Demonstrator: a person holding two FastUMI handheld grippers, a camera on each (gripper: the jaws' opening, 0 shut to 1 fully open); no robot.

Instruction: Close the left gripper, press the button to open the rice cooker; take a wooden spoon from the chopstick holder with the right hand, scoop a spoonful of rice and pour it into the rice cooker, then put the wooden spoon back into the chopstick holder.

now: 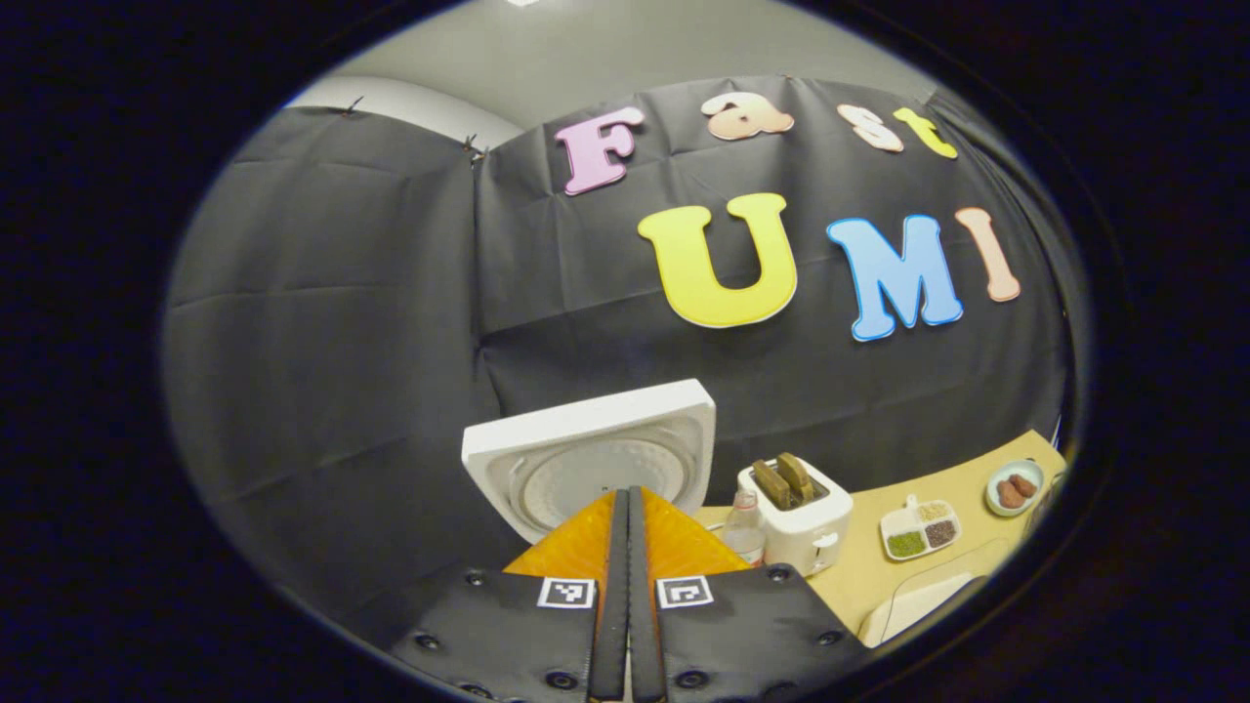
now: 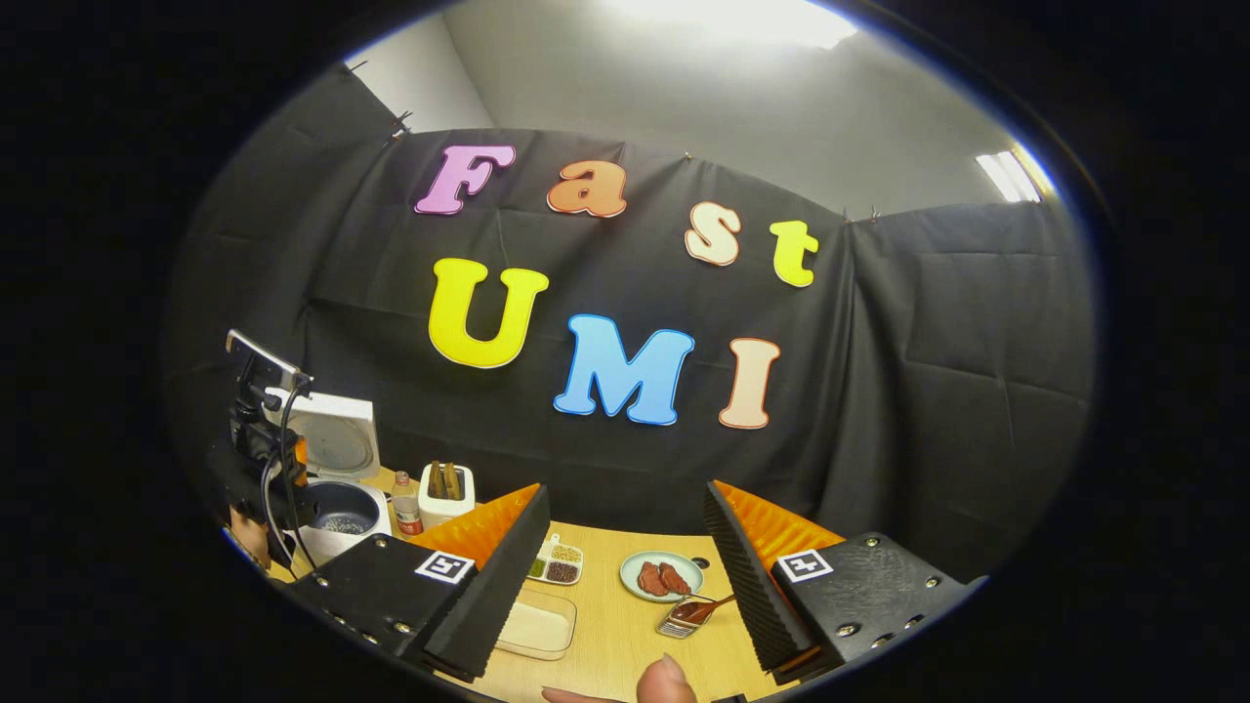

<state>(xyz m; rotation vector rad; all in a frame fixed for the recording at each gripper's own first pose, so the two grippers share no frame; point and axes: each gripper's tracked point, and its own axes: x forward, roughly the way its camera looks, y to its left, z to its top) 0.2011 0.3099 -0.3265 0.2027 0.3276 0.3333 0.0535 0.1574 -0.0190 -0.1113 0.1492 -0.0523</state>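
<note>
Rice cooker (image 1: 586, 449) w/ lid up: white plastic shell, smooth, slight gloss; inner lid plate (image 1: 598, 480) looks dull pale metal, dimpled. In right gripper view the pot (image 2: 342, 516) inside has a dark, semi-gloss lining. Toaster (image 1: 801, 522) just beside the cooker: glossy white plastic. Tabletop (image 1: 967, 517) under the cooker: light wood-look, smooth, matt. Booth wall (image 1: 342, 322) behind the cooker: black cloth, matt, creased. Left gripper (image 1: 628, 517): orange plastic, finely ribbed; black rubbery pad strips; black matt textured body w/ screws. Right gripper (image 2: 625, 547): ridged black pads (image 2: 742, 576), orange ribbed backing. Plate (image 2: 661, 576) farther from the cooker: pale glossy ceramic look. Clear plastic tub (image 2: 537, 625) near it, smooth.
</note>
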